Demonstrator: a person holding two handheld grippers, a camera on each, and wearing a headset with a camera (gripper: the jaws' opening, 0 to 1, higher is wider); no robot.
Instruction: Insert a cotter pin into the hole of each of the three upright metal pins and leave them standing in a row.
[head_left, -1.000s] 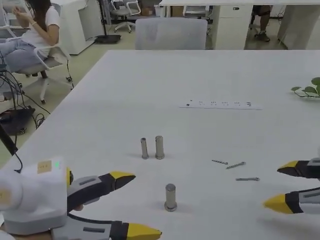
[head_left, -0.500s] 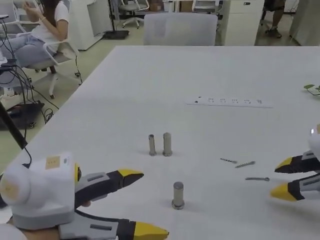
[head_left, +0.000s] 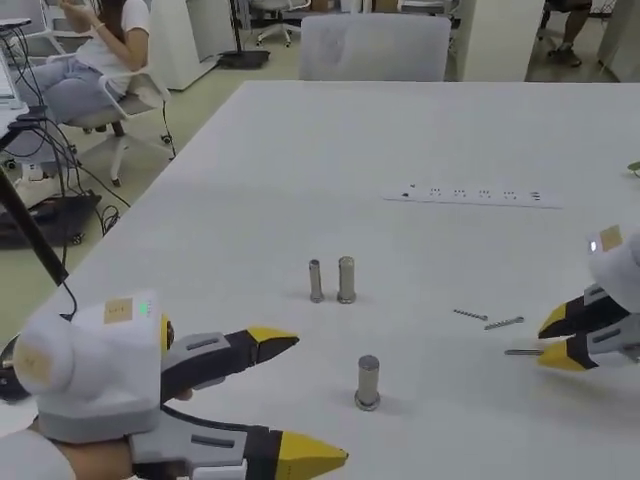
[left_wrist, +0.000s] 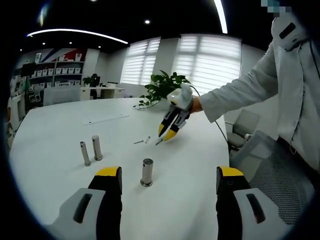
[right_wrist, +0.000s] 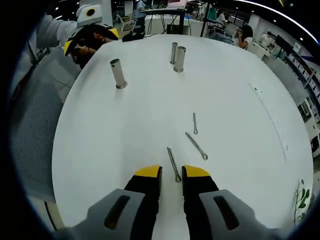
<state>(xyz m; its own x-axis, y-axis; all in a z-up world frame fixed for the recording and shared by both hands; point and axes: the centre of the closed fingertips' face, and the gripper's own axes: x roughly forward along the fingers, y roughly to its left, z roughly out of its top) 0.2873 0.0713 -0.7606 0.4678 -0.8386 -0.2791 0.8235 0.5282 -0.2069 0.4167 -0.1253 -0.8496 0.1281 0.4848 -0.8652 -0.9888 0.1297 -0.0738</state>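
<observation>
The white desk (head_left: 250, 180) carries everything, and the lone pin (head_left: 368, 383), upright near the desk's front edge, is the mark for the rest. The left gripper (head_left: 300, 400) hovers just left of the lone pin, its fingers wide apart and holding nothing. In the left gripper view the pin stands ahead of the gap between them. The right gripper (right_wrist: 171, 172) sits well to the right of the lone pin, low over the desk, its fingers drawn to a narrow gap but not clamped. The pair of pins (head_left: 331, 280) stands beyond the lone pin and a little to its left, just beside each other, so the three do not yet make a row. No hole carries anything that I can see. The cotter (right_wrist: 174, 164) lies flat to the right of the lone pin, with its near end inside the right fingers' gap. Its long axis runs almost in line with those fingers and points back toward the lone pin. I cannot tell whether either finger touches it. The right gripper is much the nearer, and closing it would likely pinch the shank across its thin width, close to the end. The spare cotters (right_wrist: 196, 145) lie flat just past it, right of and beyond the lone pin.
</observation>
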